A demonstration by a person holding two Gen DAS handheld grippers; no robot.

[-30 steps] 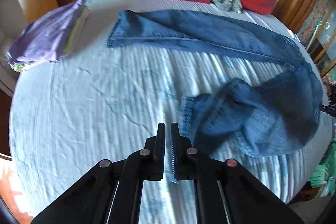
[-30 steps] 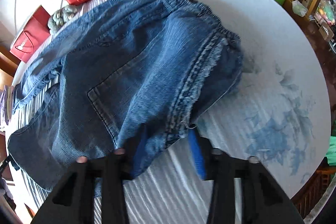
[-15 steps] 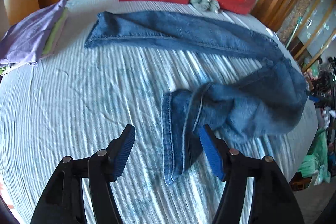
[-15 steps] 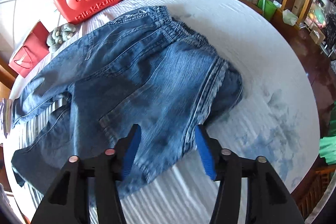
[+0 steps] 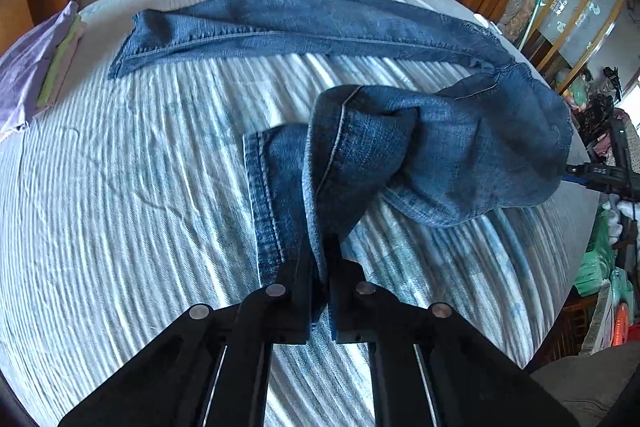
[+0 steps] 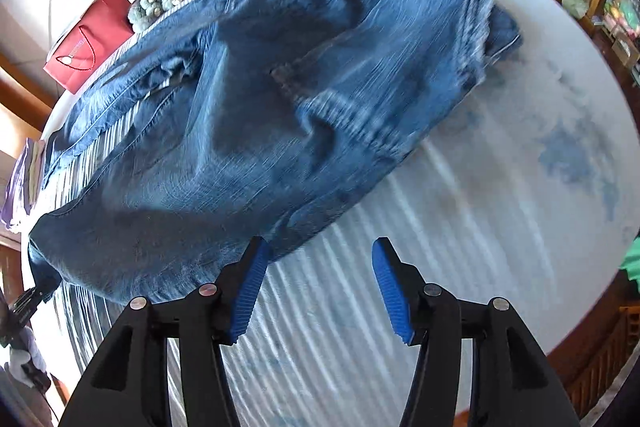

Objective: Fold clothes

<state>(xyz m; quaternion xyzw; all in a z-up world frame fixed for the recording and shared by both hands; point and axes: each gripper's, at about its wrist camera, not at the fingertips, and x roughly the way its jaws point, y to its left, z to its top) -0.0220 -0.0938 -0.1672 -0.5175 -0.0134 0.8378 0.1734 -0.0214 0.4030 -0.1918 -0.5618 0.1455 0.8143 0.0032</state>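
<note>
On the round desk [image 5: 120, 211] with the striped blue and white cloth, a pair of jeans [image 5: 320, 27] is lying. One leg is lying long and flat near the far side. The other leg is bunched up in the middle, and its end is sitting between the fingers of the left claw [image 5: 322, 267], which is pressed together and pinching the denim near the hem. The right claw [image 6: 316, 283] is spread wide with nothing in it, hanging just beside the waist part of the jeans [image 6: 280, 87].

To my eye, the left claw is getting ready to carry the bunched leg over to the flat leg. To do this well, it should be holding tight, lifting the hem enough that the cloth is not dragging, and laying it so both hems and side edges are lining up. The right claw could be holding the waist down so the jeans are not sliding. Denim is heavy and may be slipping out of a small pinch.

A pile of folded clothes [image 5: 36, 67] is sitting at the left edge.
</note>
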